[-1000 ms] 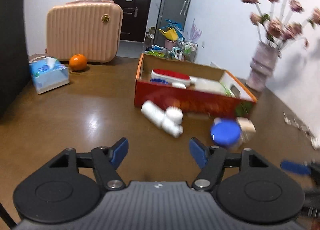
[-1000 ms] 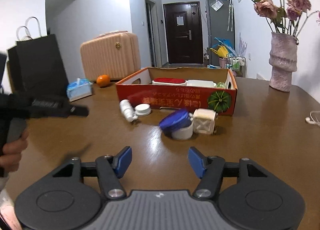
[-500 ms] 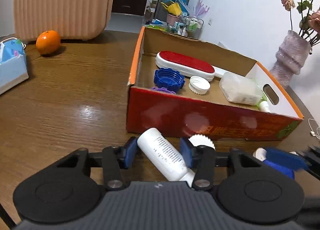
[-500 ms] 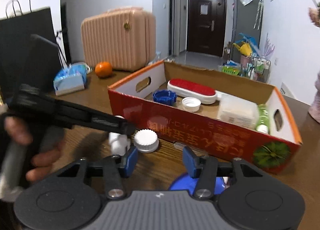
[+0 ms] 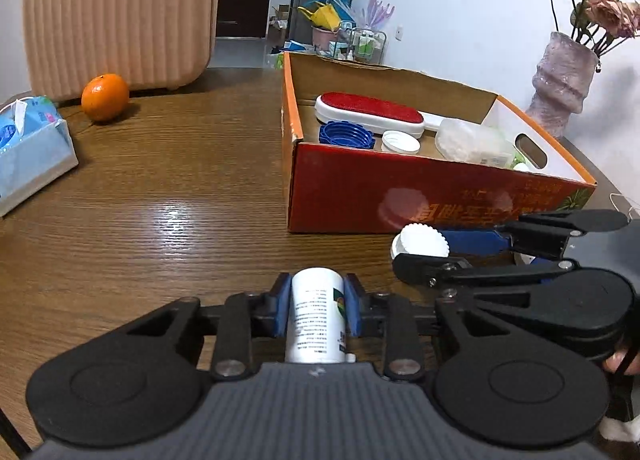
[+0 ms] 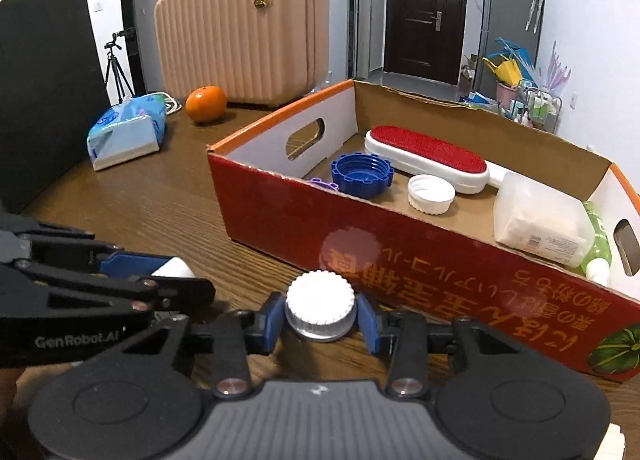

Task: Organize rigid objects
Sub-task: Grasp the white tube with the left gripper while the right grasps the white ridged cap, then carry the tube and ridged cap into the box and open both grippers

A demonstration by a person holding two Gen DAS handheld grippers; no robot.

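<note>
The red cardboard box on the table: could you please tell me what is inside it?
Inside the red cardboard box: a red lint brush, a blue lid, a white cap, a clear container and a green bottle. Something purple is mostly hidden by the near wall.

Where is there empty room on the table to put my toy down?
Bare wood lies between the tissue pack, the orange and the red box. In front of the box it is crowded: both grippers, a bottle and a cap.
</note>
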